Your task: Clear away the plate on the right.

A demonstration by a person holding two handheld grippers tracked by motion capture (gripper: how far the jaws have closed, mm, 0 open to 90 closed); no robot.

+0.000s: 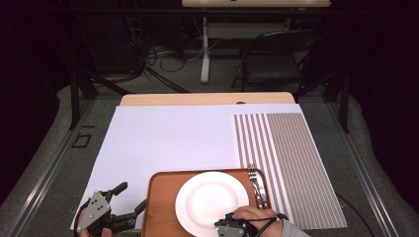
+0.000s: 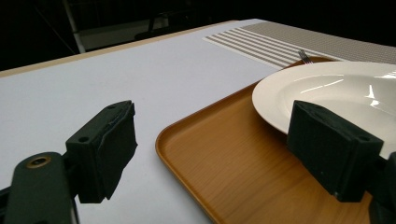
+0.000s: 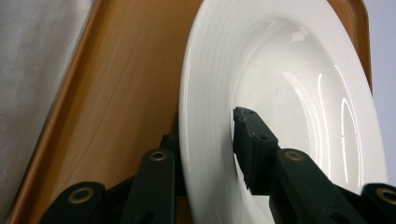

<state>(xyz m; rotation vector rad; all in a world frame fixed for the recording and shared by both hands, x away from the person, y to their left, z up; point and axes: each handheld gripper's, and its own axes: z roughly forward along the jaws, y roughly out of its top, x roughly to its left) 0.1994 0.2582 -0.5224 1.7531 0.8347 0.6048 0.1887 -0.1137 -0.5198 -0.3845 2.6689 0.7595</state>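
White plate [image 3: 280,93] on wooden tray [image 1: 160,197], near edge of desk [image 1: 163,138]. Right hand-held gripper [image 3: 205,140] straddles the plate's near rim, one jaw under it, one inside the bowl; the jaws stand part open with a gap at the inner pad, so nothing is clamped. Risk: a lift before the pads bite would let the glossy rim slip and the plate drop back. Left hand-held gripper [image 2: 210,144], wide open and empty, spans the tray's left edge; closing could shove the tray. Fork [image 1: 257,185] lies on the tray just right of the plate; a swung plate could knock it. Striped mat [image 1: 286,163] beyond.
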